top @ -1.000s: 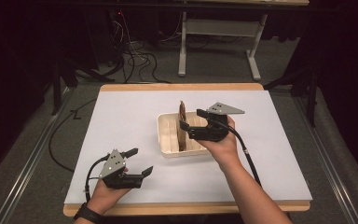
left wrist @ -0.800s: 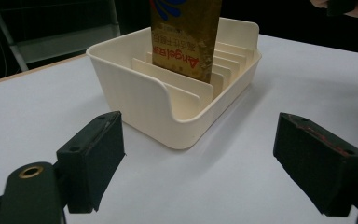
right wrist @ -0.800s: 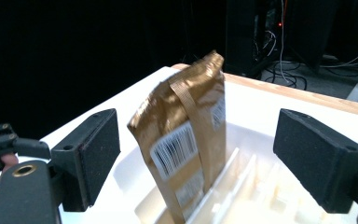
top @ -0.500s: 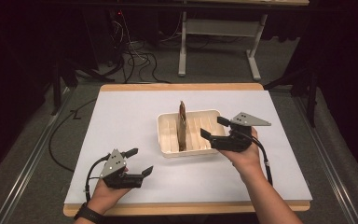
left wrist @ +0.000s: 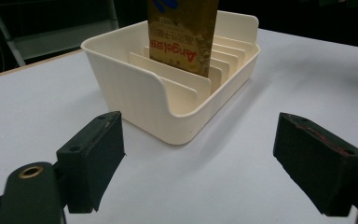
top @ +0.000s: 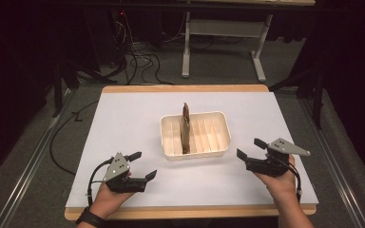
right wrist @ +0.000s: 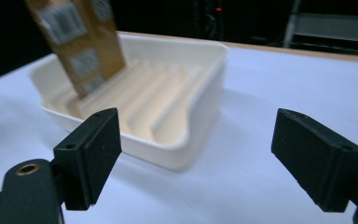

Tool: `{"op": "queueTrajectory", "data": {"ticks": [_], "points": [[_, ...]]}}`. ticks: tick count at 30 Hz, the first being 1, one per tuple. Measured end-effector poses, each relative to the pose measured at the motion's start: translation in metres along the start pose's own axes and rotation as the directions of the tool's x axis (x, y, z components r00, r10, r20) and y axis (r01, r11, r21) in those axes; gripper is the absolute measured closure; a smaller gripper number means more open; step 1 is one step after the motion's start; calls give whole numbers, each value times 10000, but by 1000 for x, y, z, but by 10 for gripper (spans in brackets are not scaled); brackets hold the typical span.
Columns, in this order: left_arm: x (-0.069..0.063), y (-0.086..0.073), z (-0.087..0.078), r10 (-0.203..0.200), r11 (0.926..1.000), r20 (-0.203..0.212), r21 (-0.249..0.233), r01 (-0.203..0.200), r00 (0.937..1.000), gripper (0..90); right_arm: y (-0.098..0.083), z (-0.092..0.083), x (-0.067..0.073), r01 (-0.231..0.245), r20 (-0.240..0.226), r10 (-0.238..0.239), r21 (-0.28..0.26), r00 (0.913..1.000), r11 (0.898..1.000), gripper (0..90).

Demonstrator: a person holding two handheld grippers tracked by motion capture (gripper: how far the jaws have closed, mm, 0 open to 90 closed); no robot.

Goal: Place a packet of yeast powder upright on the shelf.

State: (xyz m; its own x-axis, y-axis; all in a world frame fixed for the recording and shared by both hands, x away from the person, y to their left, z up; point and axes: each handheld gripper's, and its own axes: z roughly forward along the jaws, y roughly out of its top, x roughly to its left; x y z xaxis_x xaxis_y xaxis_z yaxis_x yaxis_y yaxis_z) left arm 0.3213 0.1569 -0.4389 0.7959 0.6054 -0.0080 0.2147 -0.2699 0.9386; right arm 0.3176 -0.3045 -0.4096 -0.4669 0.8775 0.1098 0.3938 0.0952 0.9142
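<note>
A cream slotted rack (top: 218, 137) (left wrist: 135, 88) (right wrist: 196, 93) sits in the middle of the white table top. A flat brown-gold packet (top: 186, 126) (left wrist: 182, 32) (right wrist: 77, 42) stands on edge in one of its left slots. My left gripper (top: 143, 166) (left wrist: 200, 163) rests open near the front left of the table, aimed at the rack's corner, with nothing between its jaws. To the right of the rack my right gripper (top: 250, 148) (right wrist: 196, 158) is open and empty too, well clear of the rack.
The white sheet (top: 123, 123) covers a wooden table with edges close behind both hands. Beyond the table lie cables (top: 138, 61) on the floor and a white desk frame (top: 221, 33).
My right gripper has let go of the packet in the rack and drawn back to the right and toward the front edge. The packet stays standing in its slot. The left gripper has not moved.
</note>
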Motion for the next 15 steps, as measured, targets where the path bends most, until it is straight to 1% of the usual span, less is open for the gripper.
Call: {"op": "queueTrajectory", "data": {"ticks": [1, 2, 3, 5, 6, 7, 9, 11, 13, 15], "points": [[0, 0, 0, 36, 10000, 14, 48, -36, 10000, 167, -7, -2, -3, -46, 208, 46, -6, 9998, 10000, 169], [-1, 0, 1, 40, 10000, 32, 54, -40, 10000, 167, -17, -4, -6, 3, 486, -1, -35, 9988, 10000, 183], [-1, 0, 2, 76, 9999, 39, 87, -76, 10000, 168, -26, -5, -8, 74, 733, -79, 68, 9973, 9999, 198], [-1, 1, 2, 53, 9999, 26, 87, -53, 10000, 167, -36, -3, -11, 216, 925, -277, 667, 9953, 9975, 204], [-1, 1, 3, 39, 10000, 14, 88, -40, 10000, 168, -38, -3, -12, 335, 1032, -417, 798, 9938, 9962, 210], [-1, 1, 2, 19, 10000, 4, 84, -19, 10000, 167, -39, -2, -13, 326, 1083, -418, 850, 9932, 9959, 215], [-1, 0, 2, 22, 10000, -12, 83, -22, 10000, 167, -37, -1, -13, 202, 1055, -279, 730, 9940, 9971, 216], [-1, 0, 2, -11, 10000, -15, 82, 11, 10000, 168, -36, 0, -12, 266, 1070, -344, 735, 9937, 9969, 216], [0, 0, 2, -17, 10000, -17, 72, 18, 10000, 168, -38, 1, -12, 318, 1057, -407, 845, 9936, 9959, 216], [-1, 0, 2, -18, 10000, -8, 45, 18, 10000, 167, -40, 1, -14, 219, 1136, -331, 985, 9930, 9949, 218]]}}
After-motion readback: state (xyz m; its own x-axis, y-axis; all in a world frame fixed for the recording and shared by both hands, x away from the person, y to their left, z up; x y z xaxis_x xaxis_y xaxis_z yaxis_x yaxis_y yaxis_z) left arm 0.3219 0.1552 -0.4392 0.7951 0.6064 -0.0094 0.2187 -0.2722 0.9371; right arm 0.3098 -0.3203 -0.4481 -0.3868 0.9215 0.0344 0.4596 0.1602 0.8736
